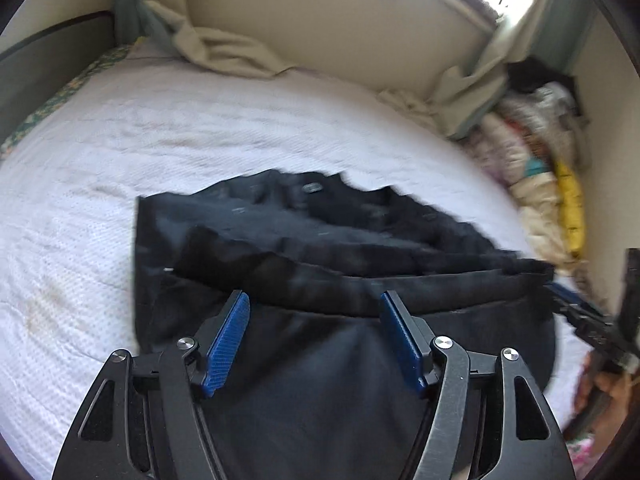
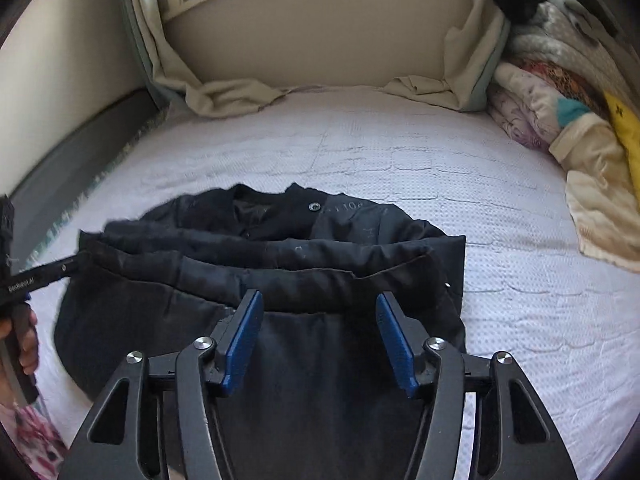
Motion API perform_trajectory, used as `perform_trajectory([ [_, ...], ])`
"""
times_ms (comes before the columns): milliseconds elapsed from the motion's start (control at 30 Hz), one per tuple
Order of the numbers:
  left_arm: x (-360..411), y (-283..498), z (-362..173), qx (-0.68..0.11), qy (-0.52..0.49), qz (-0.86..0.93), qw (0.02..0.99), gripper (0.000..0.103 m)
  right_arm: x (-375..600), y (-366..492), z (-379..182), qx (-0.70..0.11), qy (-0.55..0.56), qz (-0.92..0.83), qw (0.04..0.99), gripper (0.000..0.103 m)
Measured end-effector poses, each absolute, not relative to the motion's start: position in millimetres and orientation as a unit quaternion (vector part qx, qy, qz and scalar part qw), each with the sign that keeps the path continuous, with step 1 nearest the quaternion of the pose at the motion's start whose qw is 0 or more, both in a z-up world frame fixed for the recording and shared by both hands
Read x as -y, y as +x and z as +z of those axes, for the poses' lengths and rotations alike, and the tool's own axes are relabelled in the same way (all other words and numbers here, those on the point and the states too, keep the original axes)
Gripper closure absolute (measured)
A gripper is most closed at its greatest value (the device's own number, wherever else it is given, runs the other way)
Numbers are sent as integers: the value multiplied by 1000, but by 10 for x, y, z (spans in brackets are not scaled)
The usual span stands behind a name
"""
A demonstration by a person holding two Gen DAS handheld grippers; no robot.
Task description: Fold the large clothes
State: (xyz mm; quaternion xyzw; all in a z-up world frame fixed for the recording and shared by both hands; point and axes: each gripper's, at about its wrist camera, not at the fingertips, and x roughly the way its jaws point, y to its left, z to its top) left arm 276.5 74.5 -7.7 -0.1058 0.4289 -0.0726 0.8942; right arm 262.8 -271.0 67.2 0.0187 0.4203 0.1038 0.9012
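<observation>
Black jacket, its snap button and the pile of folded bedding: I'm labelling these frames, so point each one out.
black jacket [image 2: 320, 360]: right wrist view, smooth near panel.
snap button [image 2: 315, 207]: right wrist view, round face at the collar.
pile of folded bedding [image 2: 560, 112]: right wrist view, cream fold.

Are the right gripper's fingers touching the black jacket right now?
Apart. The right wrist view shows the right gripper open, both blue fingers raised clear above the black jacket, nothing pinched between them.
</observation>
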Motion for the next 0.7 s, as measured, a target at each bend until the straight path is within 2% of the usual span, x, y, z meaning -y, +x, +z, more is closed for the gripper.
perform_trajectory([
  [133,-813,2897,-350,-466,-97,-42,879,33,2740,2849,390,-459,0,64,886,47],
  [267,-784,2857,-551,-484,-66,-41,872,35,2876,2968,-22,-514,53,65,854,47],
  [333,-768,2843,-564,-484,-56,-42,872,35,2879,2971,-109,-516,57,69,852,47],
  [467,-919,2834,-641,-490,-106,-56,864,36,2839,2940,-214,-516,33,76,853,47],
  [700,-780,2825,-714,-477,-58,-43,876,37,2771,2926,-315,-508,11,72,858,47],
])
